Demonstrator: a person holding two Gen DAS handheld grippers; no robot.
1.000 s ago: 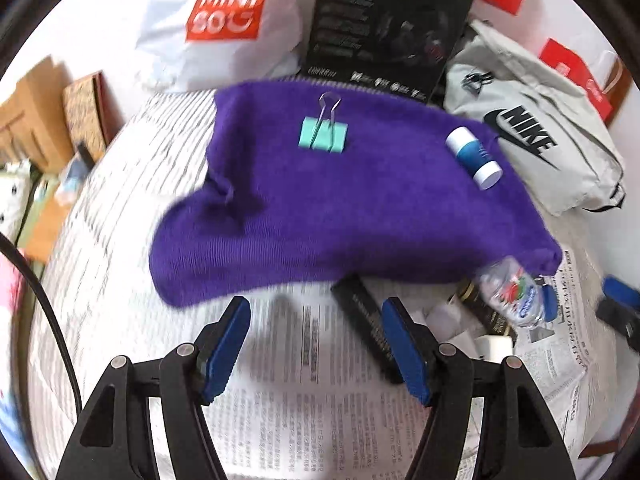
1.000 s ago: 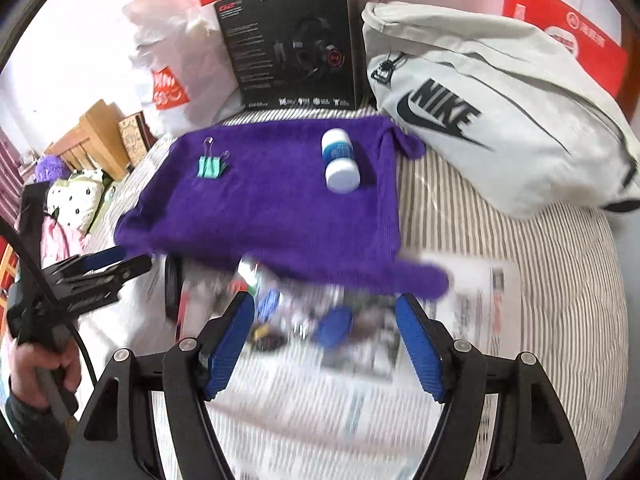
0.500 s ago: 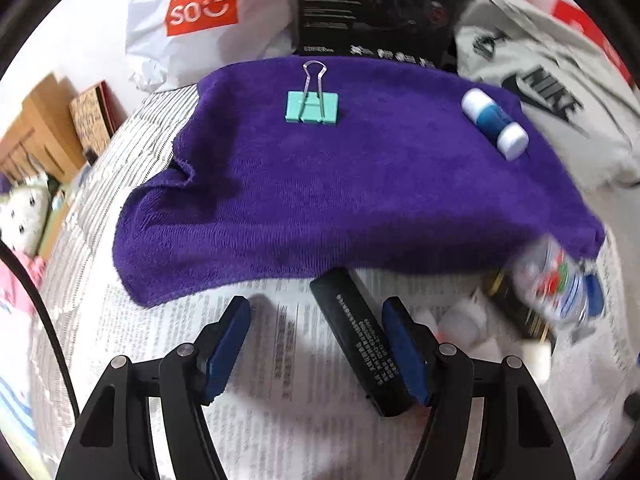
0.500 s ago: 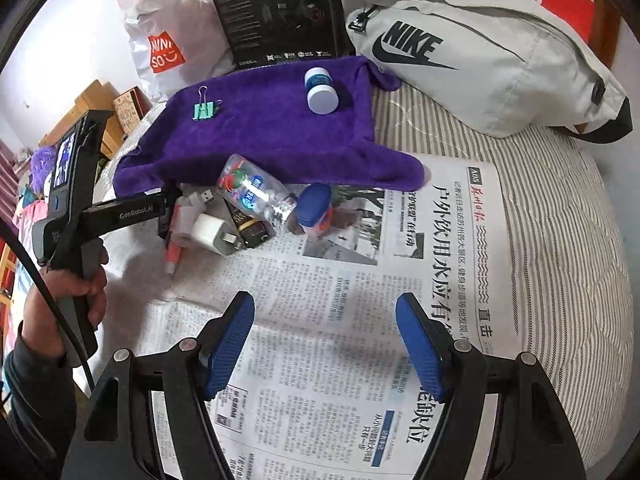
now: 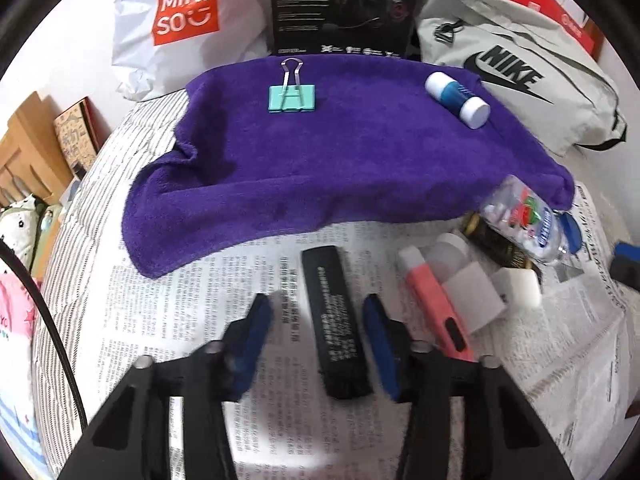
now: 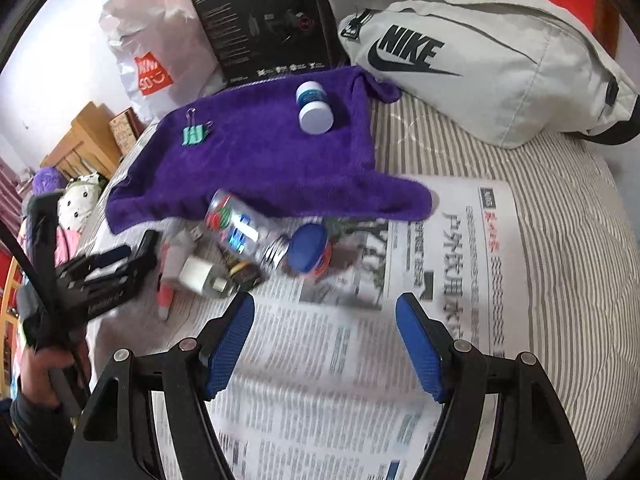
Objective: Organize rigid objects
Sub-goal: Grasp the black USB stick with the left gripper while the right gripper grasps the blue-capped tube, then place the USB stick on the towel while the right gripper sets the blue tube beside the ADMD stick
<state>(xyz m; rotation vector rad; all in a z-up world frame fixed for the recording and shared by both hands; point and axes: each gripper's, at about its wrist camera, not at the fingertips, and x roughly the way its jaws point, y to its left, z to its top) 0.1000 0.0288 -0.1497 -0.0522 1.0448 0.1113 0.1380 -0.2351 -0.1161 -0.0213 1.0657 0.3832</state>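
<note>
Partly hidden: a dark flat item [image 5: 494,242] lies under the clear plastic bottle [image 5: 520,216] and cannot be identified; in the right wrist view the newsprint and the small pile are motion-blurred.

Surface: a bed with a striped cover [image 6: 560,208], overlaid by newspaper [image 5: 248,292] and a purple fleecy towel [image 5: 340,152]. At the bed's far edge stand a white Miniso bag [image 5: 176,28], a black box [image 5: 340,4] and a grey Nike pouch [image 5: 512,68].

Items: a mint binder clip [image 5: 293,98] and a white-capped blue tube [image 5: 458,98] on the towel; a blue lid [image 6: 308,247] beside the bottle; a pink marker [image 5: 436,304] and a white charger [image 5: 518,288] on the paper.

Left gripper [image 5: 318,344]: jaws apart, straddling a black rectangular bar [image 5: 334,324] without visible contact. Right gripper [image 6: 324,344]: jaws wide apart over bare newspaper.
</note>
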